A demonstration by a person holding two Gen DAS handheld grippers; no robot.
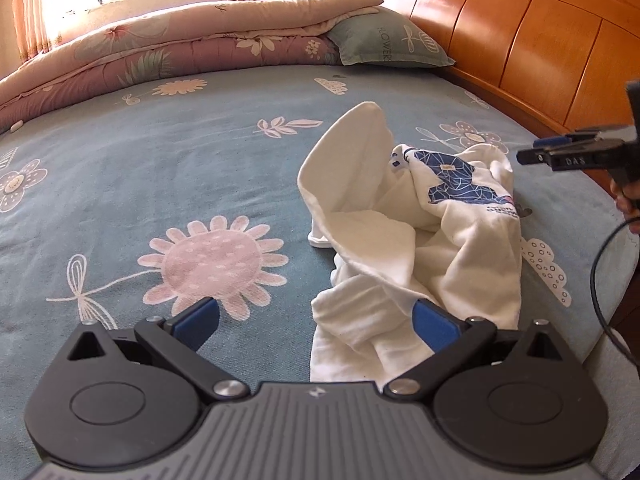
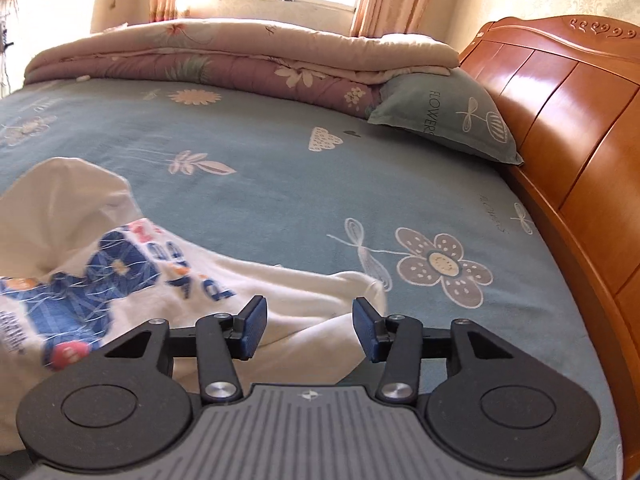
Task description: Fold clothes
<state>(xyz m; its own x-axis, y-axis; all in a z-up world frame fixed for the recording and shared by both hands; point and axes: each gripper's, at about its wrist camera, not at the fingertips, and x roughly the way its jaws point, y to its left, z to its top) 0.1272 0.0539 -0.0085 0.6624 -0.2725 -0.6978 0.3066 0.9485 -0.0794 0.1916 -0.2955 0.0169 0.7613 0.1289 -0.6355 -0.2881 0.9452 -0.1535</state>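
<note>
A white T-shirt [image 1: 400,220] with a blue geometric print lies crumpled on the blue flowered bed sheet [image 1: 160,152]. My left gripper [image 1: 316,312] hovers over the near end of the shirt, its jaws wide open; the right blue pad [image 1: 434,326] sits in front of a white fold, and nothing is pinched. In the right wrist view the shirt [image 2: 120,280] spreads to the lower left. My right gripper [image 2: 309,310] stands open just above the shirt's right edge, its pads apart and not pressing cloth. The right gripper [image 1: 532,156] also shows at the right edge of the left wrist view, above the bed.
A folded floral quilt [image 1: 180,40] lies along the far side of the bed, with a green-grey pillow [image 1: 392,40] beside it. The orange wooden headboard [image 1: 520,40] runs along the right. A black cable [image 1: 600,280] hangs at the right edge. A window glows behind.
</note>
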